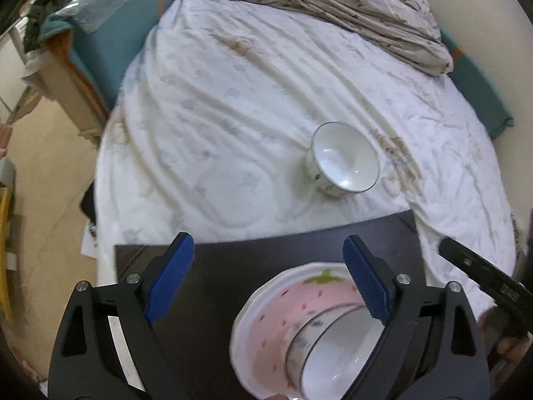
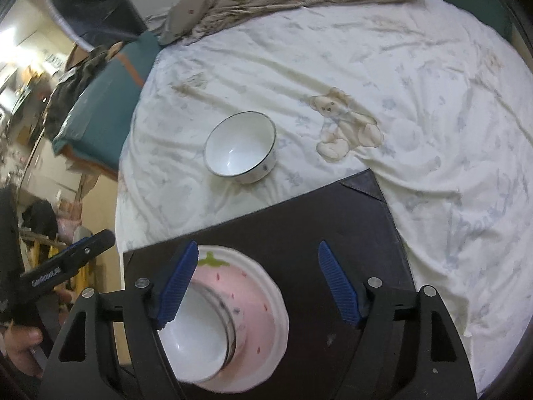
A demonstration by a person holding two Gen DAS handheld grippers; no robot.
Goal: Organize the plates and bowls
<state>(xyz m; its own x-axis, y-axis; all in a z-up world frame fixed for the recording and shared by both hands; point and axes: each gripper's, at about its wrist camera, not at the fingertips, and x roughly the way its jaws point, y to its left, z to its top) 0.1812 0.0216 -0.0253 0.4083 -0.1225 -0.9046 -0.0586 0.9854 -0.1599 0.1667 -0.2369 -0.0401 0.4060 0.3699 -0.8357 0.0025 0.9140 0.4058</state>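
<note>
Left gripper [image 1: 268, 278]: jaws spread wide, nothing between the blue pads [image 1: 173, 276], released. It hangs over the dark mat [image 1: 233, 260], pointing steeply down. Its right pad overlaps the pink plate's [image 1: 286, 303] edge in the left wrist view; can't tell if it touches.

Right gripper [image 2: 258, 283]: also released, jaws apart, gap over bare mat. Its left pad [image 2: 176, 283] sits in front of the plate and the bowl [image 2: 196, 333] on it; contact unclear.

Pink plate has a white rim and a strawberry print, lies flat on the mat near its close edge. A white bowl with a dark rim line sits on the plate, upright.

Second white bowl [image 2: 240, 145], same dark rim, stands upright on the bedsheet [image 2: 433, 133] beyond the mat's far edge, well apart from the plate stack.

Sheet is white, wrinkled, with a teddy bear print [image 2: 346, 123] beside the second bowl. Crumpled blanket [image 1: 349, 10] at the far end of the bed. Each gripper shows at the edge of the other's view, with a hand [image 2: 23, 343] on the left one's handle.
</note>
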